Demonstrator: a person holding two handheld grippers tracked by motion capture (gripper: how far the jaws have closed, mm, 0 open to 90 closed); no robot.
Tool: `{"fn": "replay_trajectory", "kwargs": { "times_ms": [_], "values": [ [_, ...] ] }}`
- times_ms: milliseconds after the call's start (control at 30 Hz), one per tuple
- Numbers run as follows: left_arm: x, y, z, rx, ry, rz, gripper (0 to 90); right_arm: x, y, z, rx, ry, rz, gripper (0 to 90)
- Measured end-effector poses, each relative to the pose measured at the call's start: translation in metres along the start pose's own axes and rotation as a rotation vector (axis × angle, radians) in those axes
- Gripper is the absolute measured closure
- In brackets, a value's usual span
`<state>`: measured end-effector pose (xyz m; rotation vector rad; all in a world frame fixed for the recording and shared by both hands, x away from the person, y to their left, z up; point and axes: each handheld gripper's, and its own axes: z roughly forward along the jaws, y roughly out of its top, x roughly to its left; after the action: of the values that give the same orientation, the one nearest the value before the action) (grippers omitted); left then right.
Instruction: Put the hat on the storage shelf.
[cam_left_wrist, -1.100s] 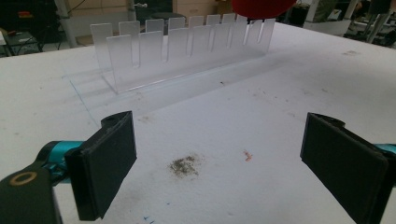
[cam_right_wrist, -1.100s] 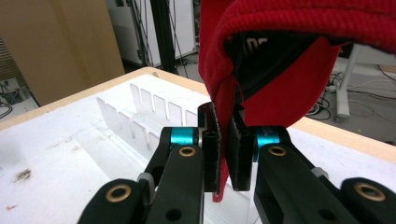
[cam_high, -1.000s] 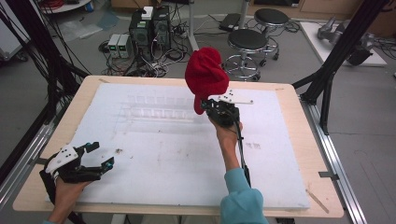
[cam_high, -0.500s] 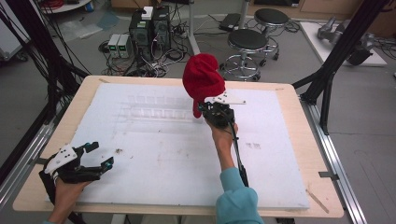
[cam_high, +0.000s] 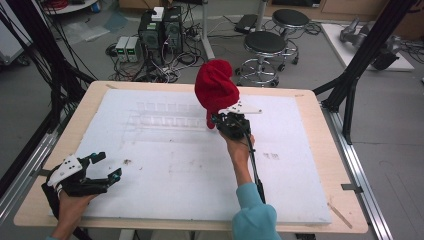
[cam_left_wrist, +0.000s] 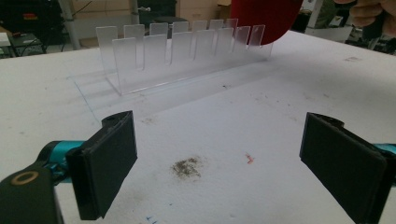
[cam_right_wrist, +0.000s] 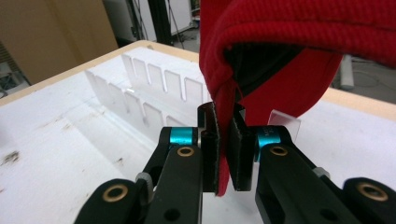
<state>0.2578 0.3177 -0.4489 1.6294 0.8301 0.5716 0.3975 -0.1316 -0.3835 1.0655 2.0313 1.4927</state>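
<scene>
I hold one red ribbed knitted hat (cam_high: 216, 89) by its rim: the jaws of my right gripper (cam_right_wrist: 224, 150) are pressed together on a fold of the red cloth, and the hat bulges up and over them, its dark inside showing through the opening in the right gripper view. Seen from the high view, the hat hangs in the air above the right end of the clear plastic slotted rack (cam_high: 162, 116), my right gripper (cam_high: 231, 123) just under it, with my right hand (cam_high: 239, 147) behind.

There is one hat and one rack. The rack stands on the white foam board (cam_high: 300, 190) that covers the wooden table (cam_high: 327, 145); it has two rows of upright clear tabs, and in the left gripper view (cam_left_wrist: 187, 49) I count about eight in the front row, though the hat's red edge (cam_left_wrist: 266, 18) covers the far right end, so I cannot be sure.

My left gripper (cam_high: 107, 167) rests near the board's near left corner, well apart from the rack, its jaws spread wide with nothing between them. Between its pads (cam_left_wrist: 109, 163) a dark smudge (cam_left_wrist: 187, 167) marks the board.

Beyond the rack, off the table, stand two round black stools (cam_high: 265, 47) and some computer boxes with cables (cam_high: 160, 30).
</scene>
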Motion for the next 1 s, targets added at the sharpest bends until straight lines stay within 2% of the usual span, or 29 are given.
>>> {"fn": "replay_trajectory", "kwargs": {
  "times_ms": [67,167,333,400,533,600,700,767,867,933,1000],
  "values": [
    [0.000,0.000,0.000,0.001,0.001,-0.001,11.3,-0.001,-0.003,-0.002,0.011,0.006,-0.010,81.6],
    [0.000,0.000,0.000,0.000,0.001,-0.001,11.3,-0.002,-0.008,-0.004,0.048,-0.014,-0.030,78.8],
    [0.000,0.000,0.000,0.001,0.003,0.002,11.3,-0.001,-0.006,-0.007,0.038,-0.019,-0.044,76.7],
    [0.000,0.000,0.000,0.001,0.004,0.002,11.3,0.000,-0.005,-0.008,0.039,-0.022,-0.044,72.6],
    [0.000,0.000,0.000,0.001,0.003,0.005,11.3,0.000,-0.005,-0.009,0.046,-0.033,-0.044,60.4],
    [0.000,0.000,0.000,0.001,0.002,0.002,11.3,0.001,-0.004,-0.010,0.048,-0.050,-0.055,47.2],
    [0.000,0.000,0.000,0.001,0.002,0.002,11.3,0.001,-0.004,-0.012,0.062,-0.053,-0.019,29.1],
    [0.000,0.000,0.000,-0.001,0.002,-0.001,11.3,0.003,-0.005,-0.015,0.082,-0.049,-0.012,20.0],
    [0.000,0.000,0.000,-0.001,0.001,-0.002,11.3,0.008,-0.005,-0.024,0.114,-0.051,-0.028,11.9],
    [0.000,0.000,0.000,-0.002,0.000,-0.003,11.3,0.013,-0.004,-0.031,0.124,-0.034,-0.036,11.6],
    [0.000,0.000,0.000,-0.002,0.000,0.000,11.3,0.017,-0.002,-0.040,0.105,-0.022,-0.050,11.3]
  ]
}}
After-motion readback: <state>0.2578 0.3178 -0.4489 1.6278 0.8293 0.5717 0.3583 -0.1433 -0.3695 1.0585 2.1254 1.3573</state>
